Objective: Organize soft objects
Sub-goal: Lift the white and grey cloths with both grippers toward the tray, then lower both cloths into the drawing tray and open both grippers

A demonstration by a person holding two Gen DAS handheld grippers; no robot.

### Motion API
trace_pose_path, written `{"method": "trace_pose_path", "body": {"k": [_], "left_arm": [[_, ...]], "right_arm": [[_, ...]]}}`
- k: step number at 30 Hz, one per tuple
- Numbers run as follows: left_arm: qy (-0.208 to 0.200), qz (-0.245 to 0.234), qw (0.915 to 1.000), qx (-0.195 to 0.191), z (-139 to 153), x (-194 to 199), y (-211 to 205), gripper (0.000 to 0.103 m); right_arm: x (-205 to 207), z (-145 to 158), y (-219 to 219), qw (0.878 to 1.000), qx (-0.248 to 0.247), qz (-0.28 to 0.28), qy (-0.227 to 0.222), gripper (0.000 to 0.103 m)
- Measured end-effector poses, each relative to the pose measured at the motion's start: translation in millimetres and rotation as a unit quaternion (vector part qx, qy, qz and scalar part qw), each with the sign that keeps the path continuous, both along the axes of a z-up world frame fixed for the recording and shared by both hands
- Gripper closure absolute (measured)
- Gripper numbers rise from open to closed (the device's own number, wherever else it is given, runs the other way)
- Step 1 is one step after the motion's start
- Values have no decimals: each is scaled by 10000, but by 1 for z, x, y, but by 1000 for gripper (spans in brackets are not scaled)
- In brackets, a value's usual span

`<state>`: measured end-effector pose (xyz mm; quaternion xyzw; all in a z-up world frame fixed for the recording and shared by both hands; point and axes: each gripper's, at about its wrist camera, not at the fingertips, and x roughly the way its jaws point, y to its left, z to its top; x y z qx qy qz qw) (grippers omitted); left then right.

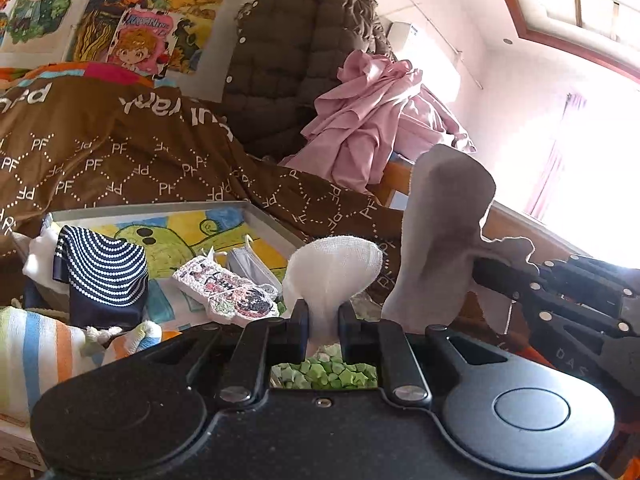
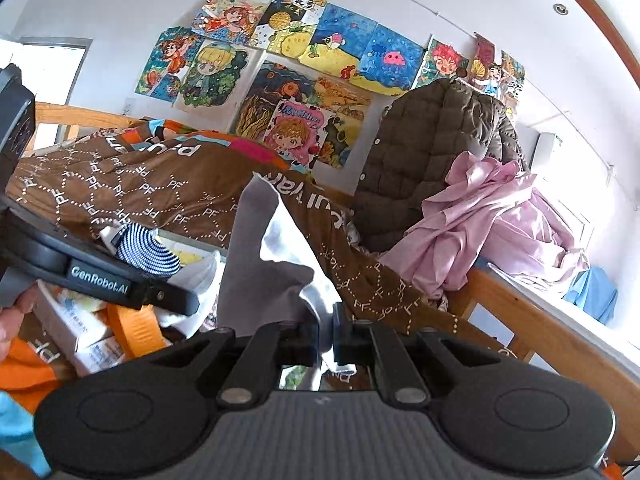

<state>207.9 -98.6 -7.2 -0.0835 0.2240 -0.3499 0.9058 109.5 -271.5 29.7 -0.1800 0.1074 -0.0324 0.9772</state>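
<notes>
Brown quilt [image 2: 132, 196] printed with dotted "PF" lattice covers the bed, draped over the wooden bed rail [image 2: 532, 316]. Dark quilted puffer jacket [image 2: 432, 160] stands heaped at the far end against the wall; crumpled pink cloth [image 2: 492, 220] lies just beside it on the right. Wall behind carries a patch of coloured cartoon drawings [image 2: 320, 76]. Shallow grey-rimmed tray [image 1: 264, 220] with a drawing lining its floor rests on the quilt; in it a navy sock with white dotted stripes [image 1: 104, 272], a crocheted patch [image 1: 228, 292], a pale face mask [image 1: 250, 266]. Striped pastel towel [image 1: 36, 356] at the tray's near left corner. Right gripper [image 2: 326, 340]: fingers clenched on a grey sock [image 2: 256, 272], held up in the air above the bed, its leg standing upright; white fabric shows in the same pinch. Left gripper [image 1: 323, 320]: fingers clenched on a white sock [image 1: 334, 268], toe fanned upward, held over a heap of small green paper stars [image 1: 324, 374], beside the grey sock.
</notes>
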Motion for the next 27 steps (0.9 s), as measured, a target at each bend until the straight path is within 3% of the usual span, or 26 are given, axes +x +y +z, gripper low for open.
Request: {"method": "trace_pose_path", "body": {"k": [8,17,27], "left_arm": [[-99,275,9995,98,4,40,12,87],[286,696,9971,-100,-18,108,35,87],[405,926,9941,392,-38,129,35,86]], "right_arm": [[60,3,10,9984,512,-118,-185,96],[132,-25,27,9975,687,80,113,96],[179,-51,25,9929,971,-269,639,96]]}}
